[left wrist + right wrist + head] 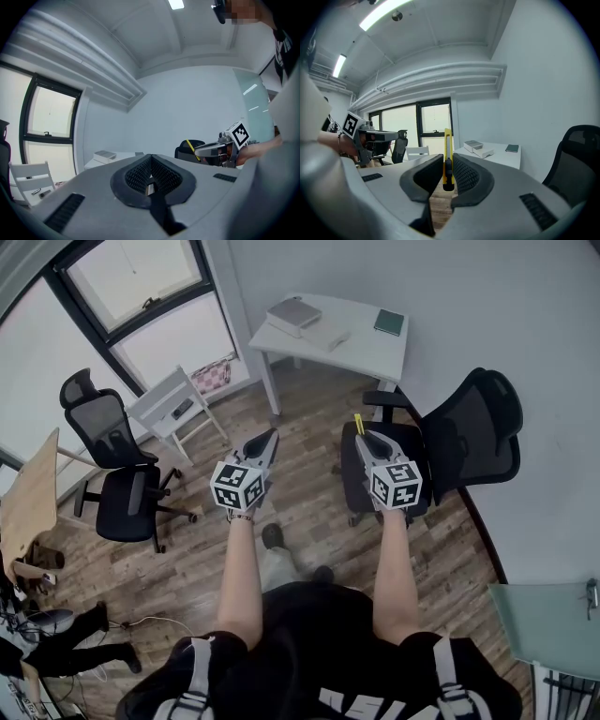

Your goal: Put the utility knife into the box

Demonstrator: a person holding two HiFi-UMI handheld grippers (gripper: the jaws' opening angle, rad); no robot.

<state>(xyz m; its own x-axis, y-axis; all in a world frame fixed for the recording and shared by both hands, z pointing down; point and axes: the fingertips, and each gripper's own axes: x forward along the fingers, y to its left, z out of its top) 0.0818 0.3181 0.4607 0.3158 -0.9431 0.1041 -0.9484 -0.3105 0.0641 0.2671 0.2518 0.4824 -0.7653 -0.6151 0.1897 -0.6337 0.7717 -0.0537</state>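
**Knife gripped on the right, box well apart on the table**

The right gripper view gives the clearest account. The right gripper (449,165) has its two ribbed pads pressed against the yellow utility knife (447,140). The knife stands upright between them, its upper end rising past the jaw tips.

The head view shows only a short yellow stub of the knife at that gripper's nose. It does place the tool in the room, held out at arm's length over the seat of a black office chair (473,427) and the wooden floor (309,493).

The left gripper (150,164) has its jaws brought fully together, pad against pad, with nothing between them. Its own view also catches the other gripper from the side, the yellow end poking out ahead.

The box (293,315) sits on the white table (370,357) against the wall, well apart from both grippers. A flatter white box (330,337) lies just beside it, and a dark green notebook (389,322) lies at the table's far corner.

Only the head view shows a second black chair (112,465) and a small white chair (173,407) near the window.
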